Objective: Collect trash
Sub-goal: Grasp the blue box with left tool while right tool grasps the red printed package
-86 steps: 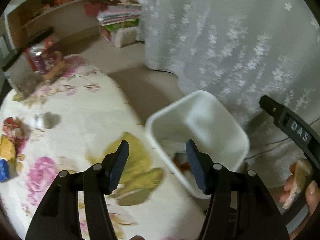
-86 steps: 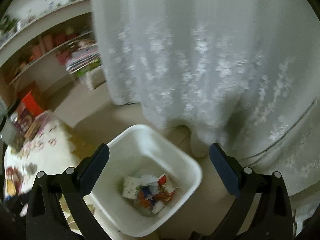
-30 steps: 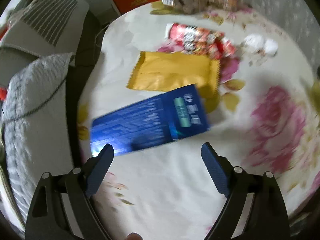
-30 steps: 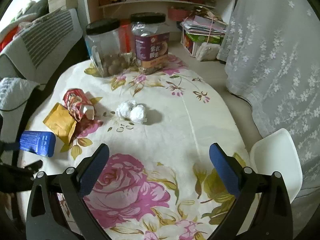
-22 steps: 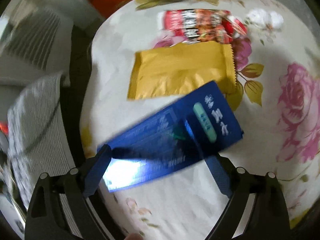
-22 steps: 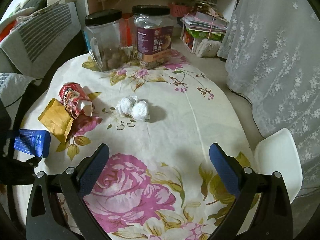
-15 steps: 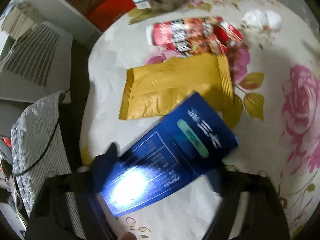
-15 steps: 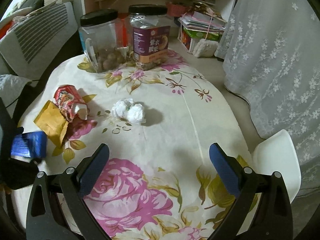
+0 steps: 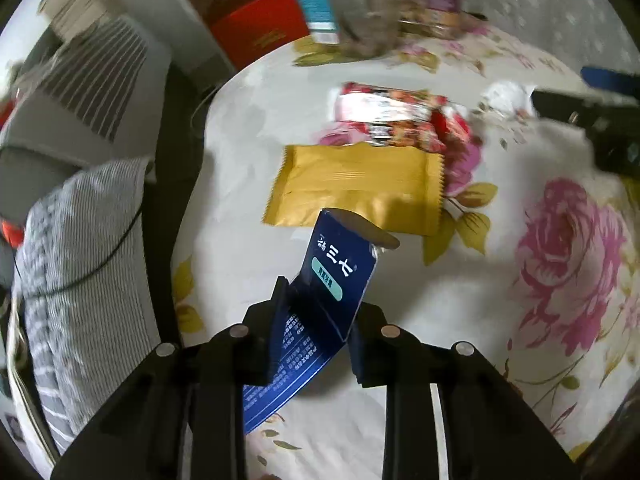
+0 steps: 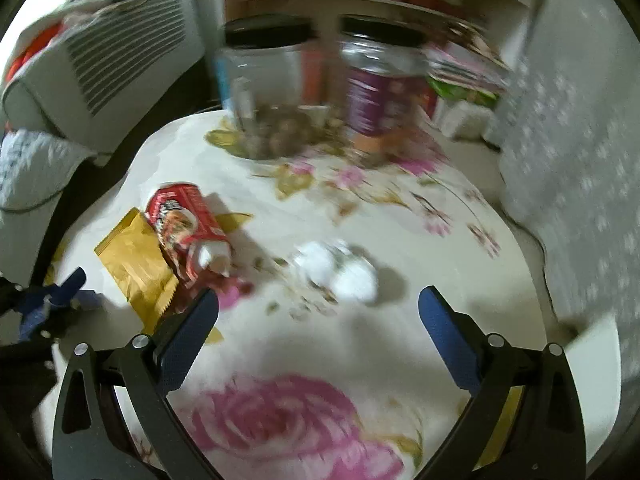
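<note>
Blue carton (image 9: pixel 338 276) pinched between left gripper (image 9: pixel 316 312) fingers, just closed, tilted above bench (image 9: pixel 440 300). Right gripper (image 10: pixel 318 320) spread wide, nothing held; crumpled tissue (image 10: pixel 340 268) seen ahead between fingers.

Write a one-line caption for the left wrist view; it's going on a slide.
Left gripper, just closed, clamps a blue box above the floral tablecloth.

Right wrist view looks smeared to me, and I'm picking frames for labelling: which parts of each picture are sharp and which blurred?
Right wrist view: the open right gripper is sharp; jars, tissue wad and tablecloth are motion-smeared. Left wrist view: the blue box clamped in the left gripper and the gold wrapper are fairly crisp; the far edge blurs.
</note>
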Available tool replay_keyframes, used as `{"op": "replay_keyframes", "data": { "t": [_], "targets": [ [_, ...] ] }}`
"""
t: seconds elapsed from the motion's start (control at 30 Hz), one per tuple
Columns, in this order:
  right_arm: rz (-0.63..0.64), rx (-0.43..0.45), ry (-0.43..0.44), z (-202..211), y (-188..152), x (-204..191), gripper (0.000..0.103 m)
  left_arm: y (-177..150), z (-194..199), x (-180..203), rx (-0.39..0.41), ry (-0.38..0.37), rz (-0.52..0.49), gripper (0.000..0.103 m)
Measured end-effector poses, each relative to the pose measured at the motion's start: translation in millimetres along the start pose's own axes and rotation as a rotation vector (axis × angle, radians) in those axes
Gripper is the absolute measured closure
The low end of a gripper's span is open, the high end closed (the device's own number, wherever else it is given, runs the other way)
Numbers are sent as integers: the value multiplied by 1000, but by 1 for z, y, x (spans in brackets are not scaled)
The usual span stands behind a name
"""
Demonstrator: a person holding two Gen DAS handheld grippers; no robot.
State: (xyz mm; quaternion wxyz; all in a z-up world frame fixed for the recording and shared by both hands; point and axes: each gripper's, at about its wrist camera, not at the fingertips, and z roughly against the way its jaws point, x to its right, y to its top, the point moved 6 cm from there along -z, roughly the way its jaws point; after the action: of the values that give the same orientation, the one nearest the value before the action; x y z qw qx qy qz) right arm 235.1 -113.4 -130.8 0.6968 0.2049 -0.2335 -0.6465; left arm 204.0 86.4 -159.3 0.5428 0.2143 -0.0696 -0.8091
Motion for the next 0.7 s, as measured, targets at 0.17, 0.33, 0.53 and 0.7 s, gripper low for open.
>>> {"op": "replay_keyframes", "data": {
  "t": [0.17,0.33,0.53,0.7],
  "targets": [
    [74,17,106,-22,21,-42,7,1,-8,-26,-22,-31,130,77],
    [95,-3,194,-41,41,-81,7,4,-9,-34,-16,-41,167,77],
    [41,-137,216,-76,40,-94,58,1,-9,-43,-17,-46,201,78],
    [-7,-107,225,-57,36,-85,67,1,-2,-50,-1,-62,247,80]
  ]
}}
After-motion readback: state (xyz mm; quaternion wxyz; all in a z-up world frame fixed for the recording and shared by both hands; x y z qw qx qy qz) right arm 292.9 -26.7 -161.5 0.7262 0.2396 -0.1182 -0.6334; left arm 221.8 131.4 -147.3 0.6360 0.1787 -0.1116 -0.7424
